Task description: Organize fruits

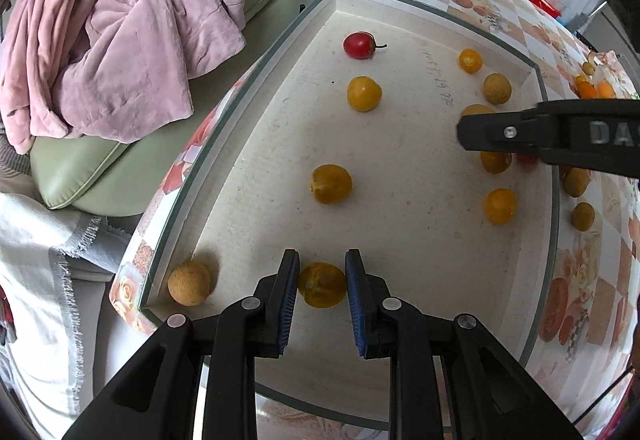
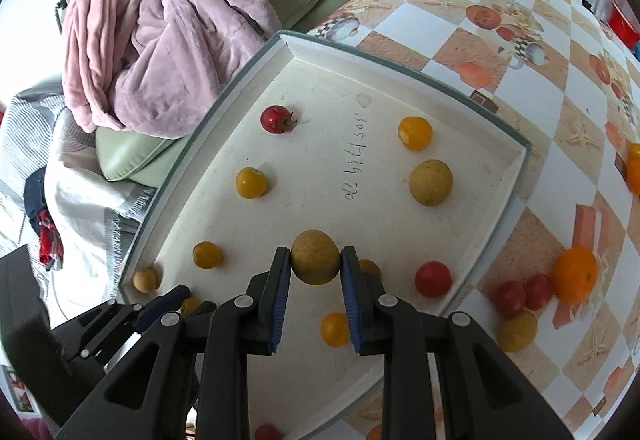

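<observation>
Plush pink blanket point(image 1: 116, 35), matt white tray point(image 1: 400, 167), glossy orange fruit point(image 2: 575, 274).

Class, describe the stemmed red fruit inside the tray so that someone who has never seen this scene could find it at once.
Start at the white tray on the checked tablecloth, and go to the corner nearest the pink blanket. The red fruit lies just inside that corner. It alone there is red with a dark stem; its nearest neighbours are yellow.
</observation>
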{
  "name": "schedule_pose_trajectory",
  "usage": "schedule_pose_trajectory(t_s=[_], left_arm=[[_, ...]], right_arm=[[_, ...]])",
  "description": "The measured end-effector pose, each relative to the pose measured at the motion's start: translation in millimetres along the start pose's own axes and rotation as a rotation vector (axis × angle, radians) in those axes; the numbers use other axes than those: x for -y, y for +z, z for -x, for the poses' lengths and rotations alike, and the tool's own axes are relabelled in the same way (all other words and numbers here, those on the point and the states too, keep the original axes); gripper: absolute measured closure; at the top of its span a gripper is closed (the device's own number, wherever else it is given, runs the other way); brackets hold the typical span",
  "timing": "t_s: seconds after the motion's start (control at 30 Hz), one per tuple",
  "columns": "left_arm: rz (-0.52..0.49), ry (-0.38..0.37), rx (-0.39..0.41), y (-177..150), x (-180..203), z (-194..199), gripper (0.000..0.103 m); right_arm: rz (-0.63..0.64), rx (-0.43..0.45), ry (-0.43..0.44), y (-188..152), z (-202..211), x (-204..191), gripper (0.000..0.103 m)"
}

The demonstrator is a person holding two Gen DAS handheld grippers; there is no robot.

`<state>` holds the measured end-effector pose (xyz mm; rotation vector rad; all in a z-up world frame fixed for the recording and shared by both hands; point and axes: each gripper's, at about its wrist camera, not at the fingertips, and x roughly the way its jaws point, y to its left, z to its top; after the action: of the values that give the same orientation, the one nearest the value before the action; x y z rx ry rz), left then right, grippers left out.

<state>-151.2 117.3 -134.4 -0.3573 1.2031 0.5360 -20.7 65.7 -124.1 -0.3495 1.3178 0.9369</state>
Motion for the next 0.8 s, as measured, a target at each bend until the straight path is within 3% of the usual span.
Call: schedule_pose_trajectory(t_s=[0.23, 0.27, 0.3, 0.37, 0.7, 0.8], left_arm=[[-0.017, 0.013, 0.006, 0, 2, 2, 0.077], [-0.016, 0.014, 0.002, 0, 2, 2, 0.069], [-0.01, 0.015, -0.003, 1, 0, 2, 0.045], [0.006, 0.026, 0.029, 0, -2, 8, 0.029], [-0.005, 0.021, 0.004, 3, 1, 21, 0.029], [-0.023, 0.014, -0.023, 0, 3, 24, 0.029]], right_arm=[[0.051, -0.024, -0.019, 5, -12, -13, 0.075], [0.047, -0.023, -0.015, 5, -11, -12, 0.074], [0.043, -0.02, -0.011, 4, -9, -12, 0.073], [0.04, -0.01, -0.008, 3, -2, -10, 0.066], [0.001, 0.0, -0.025, -18, 38, -1, 0.027], [-0.022, -0.014, -0.042, -27, 45, 1, 0.022]])
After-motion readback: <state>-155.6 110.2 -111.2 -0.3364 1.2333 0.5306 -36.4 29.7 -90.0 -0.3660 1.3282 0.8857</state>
